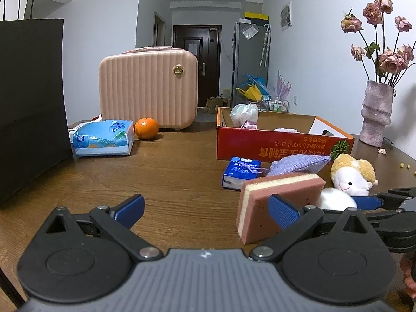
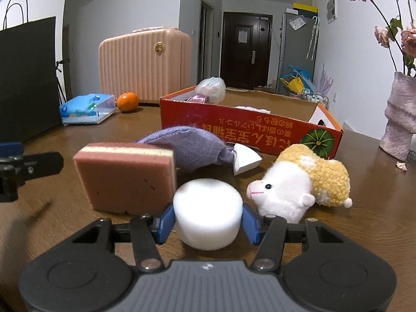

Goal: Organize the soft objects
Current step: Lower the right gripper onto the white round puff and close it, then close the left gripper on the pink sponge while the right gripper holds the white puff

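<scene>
**White foam puck in our right grip, box waiting behind**

Our right gripper (image 2: 208, 222) is clamped on the white foam cylinder (image 2: 208, 212): both blue pads press its flanks, and the jaws have settled at that width. It sits low, at or just above the wooden table (image 2: 364, 234); whether it has left the surface we cannot tell from this angle. We take it from the side because the round wall gives the pads two opposite faces to squeeze.

Our left gripper (image 1: 206, 208) hangs open and empty over bare table, its right pad in front of the pink-and-yellow sponge (image 1: 279, 202) without pinching it, seemingly parked out of the way.

Just beside the cylinder lie the sponge, a purple cloth pouch (image 2: 187, 148) and a plush hamster (image 2: 299, 182), all soft things left to sort. The red cardboard box (image 2: 234, 119) stands behind them, open-topped and already holding a few soft items, so we judge it the destination.
</scene>
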Action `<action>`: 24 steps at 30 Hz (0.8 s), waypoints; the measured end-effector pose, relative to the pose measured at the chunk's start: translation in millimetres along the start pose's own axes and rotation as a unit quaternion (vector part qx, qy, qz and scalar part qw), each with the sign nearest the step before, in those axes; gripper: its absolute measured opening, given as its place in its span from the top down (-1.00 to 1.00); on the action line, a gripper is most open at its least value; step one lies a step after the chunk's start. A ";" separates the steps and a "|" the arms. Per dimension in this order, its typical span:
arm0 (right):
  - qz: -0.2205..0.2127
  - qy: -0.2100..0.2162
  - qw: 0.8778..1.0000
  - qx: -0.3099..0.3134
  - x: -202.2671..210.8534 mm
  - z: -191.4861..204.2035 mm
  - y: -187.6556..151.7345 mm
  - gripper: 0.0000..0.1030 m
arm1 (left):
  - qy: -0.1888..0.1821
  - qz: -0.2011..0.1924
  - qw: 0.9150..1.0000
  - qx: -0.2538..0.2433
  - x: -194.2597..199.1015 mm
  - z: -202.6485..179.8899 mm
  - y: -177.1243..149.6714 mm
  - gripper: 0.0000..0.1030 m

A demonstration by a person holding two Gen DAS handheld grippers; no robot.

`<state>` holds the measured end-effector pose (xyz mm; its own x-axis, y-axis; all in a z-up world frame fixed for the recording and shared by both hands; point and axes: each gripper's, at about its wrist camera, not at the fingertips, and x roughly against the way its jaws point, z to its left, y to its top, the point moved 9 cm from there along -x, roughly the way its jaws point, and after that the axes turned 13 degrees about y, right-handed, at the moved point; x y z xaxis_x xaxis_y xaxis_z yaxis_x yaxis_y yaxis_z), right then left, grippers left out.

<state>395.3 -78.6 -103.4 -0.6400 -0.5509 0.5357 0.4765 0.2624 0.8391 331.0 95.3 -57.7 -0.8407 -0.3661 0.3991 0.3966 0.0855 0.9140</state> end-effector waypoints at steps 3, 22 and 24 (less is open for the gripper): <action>-0.007 0.000 1.000 -0.003 3.0 -2.0 2.0 -0.05 | 0.006 0.005 1.000 -0.003 -2.6 -0.9 -1.3 -1.00; -0.044 0.003 0.999 -0.003 29.7 -18.4 9.6 -0.06 | -0.002 0.022 1.000 -0.009 -4.7 -38.5 -4.7 -1.00; -0.047 0.002 0.999 -0.004 33.0 -22.6 10.0 -0.06 | 0.000 0.024 1.000 -0.012 -5.9 -44.2 -4.9 -1.00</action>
<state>392.6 -112.0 -79.4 -0.6801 -0.5759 0.4537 0.4189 0.2027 0.8851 350.3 56.0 -67.8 -0.8200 -0.3631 0.4425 0.4452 0.0812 0.8917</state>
